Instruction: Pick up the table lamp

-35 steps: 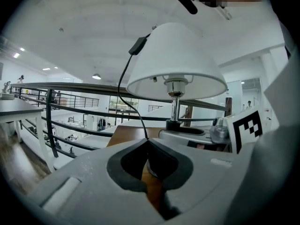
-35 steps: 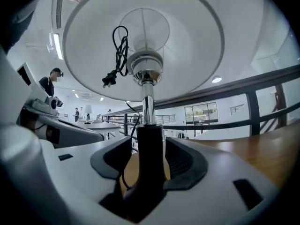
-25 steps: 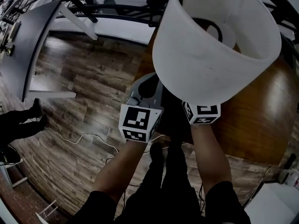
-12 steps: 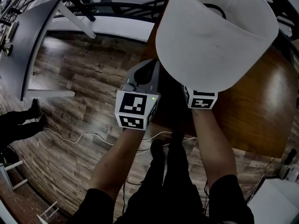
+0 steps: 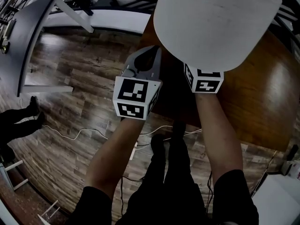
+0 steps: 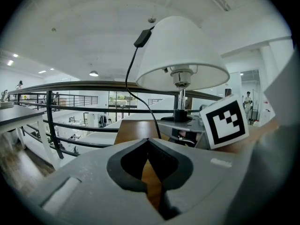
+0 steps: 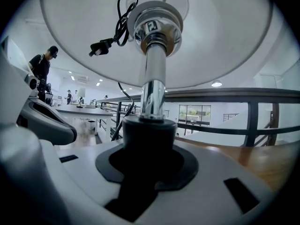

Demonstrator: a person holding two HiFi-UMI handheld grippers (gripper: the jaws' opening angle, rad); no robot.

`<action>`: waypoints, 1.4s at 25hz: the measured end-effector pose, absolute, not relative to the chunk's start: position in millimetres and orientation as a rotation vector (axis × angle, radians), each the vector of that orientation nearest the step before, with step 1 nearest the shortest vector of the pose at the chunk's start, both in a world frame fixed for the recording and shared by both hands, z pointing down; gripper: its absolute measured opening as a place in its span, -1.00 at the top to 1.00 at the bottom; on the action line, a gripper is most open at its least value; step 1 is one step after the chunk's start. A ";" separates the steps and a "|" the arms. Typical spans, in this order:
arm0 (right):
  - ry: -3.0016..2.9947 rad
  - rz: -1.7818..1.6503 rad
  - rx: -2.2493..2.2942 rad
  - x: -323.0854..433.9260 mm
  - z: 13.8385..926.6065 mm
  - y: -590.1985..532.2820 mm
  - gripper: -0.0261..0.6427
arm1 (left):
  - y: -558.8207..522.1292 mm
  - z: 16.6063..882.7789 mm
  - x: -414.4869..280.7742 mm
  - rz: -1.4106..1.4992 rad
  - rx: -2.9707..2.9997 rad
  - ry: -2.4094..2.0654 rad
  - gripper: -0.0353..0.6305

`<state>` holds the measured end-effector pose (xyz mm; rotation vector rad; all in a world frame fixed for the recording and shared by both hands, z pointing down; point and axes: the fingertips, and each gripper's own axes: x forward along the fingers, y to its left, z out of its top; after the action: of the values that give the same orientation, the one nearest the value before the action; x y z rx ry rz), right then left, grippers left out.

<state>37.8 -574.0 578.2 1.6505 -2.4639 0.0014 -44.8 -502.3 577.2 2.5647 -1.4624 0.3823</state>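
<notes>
The table lamp has a wide white shade [image 5: 211, 22], a chrome stem [image 7: 152, 83] and a black collar [image 7: 149, 135] at the stem's foot. It stands on a round brown table [image 5: 262, 93]. My right gripper [image 7: 149, 146] reaches in under the shade. Its jaws are closing, with the black collar between them and against the pads. Only its marker cube [image 5: 204, 78] shows in the head view. My left gripper [image 6: 148, 142] hovers left of the lamp at the table's edge, shut with nothing in it. From there I see the shade [image 6: 180, 50] and the lamp's black cord [image 6: 133, 78].
A black plug and coiled cord [image 7: 112, 36] hang under the shade. A dark railing [image 6: 70, 86] runs behind the table. The wood floor [image 5: 84, 78] lies to the left, with a white cable [image 5: 84, 135] on it and another person's feet [image 5: 18, 118].
In the head view the shade's top opening has passed out of the picture, and its outer side now fills the top. Both marker cubes sit slightly higher.
</notes>
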 end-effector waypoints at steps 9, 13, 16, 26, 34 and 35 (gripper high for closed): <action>-2.449 -0.043 1.601 33.0 580.1 -581.1 0.64 | -511.2 579.5 -45.4 0.379 2.553 -1.473 0.88; -2.466 -0.020 1.572 30.2 581.9 -574.5 0.65 | -506.8 575.3 -46.6 0.361 2.548 -1.477 0.88; -2.465 -0.023 1.558 30.6 581.3 -572.8 0.66 | -505.1 574.3 -45.0 0.375 2.544 -1.483 0.88; -2.440 -0.038 1.585 38.0 576.8 -567.4 0.67 | -498.0 562.2 -36.2 0.388 2.581 -1.466 0.88; -2.449 0.047 1.605 51.4 542.4 -550.9 0.67 | -486.5 533.1 -54.5 0.403 2.579 -1.473 0.88; -2.440 0.047 1.604 54.2 537.0 -546.7 0.67 | -483.1 527.0 -56.1 0.412 2.582 -1.472 0.88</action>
<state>54.2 -546.7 537.0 1.6036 -2.4401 0.0470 -56.1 -483.1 527.0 2.5815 -1.4718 0.4115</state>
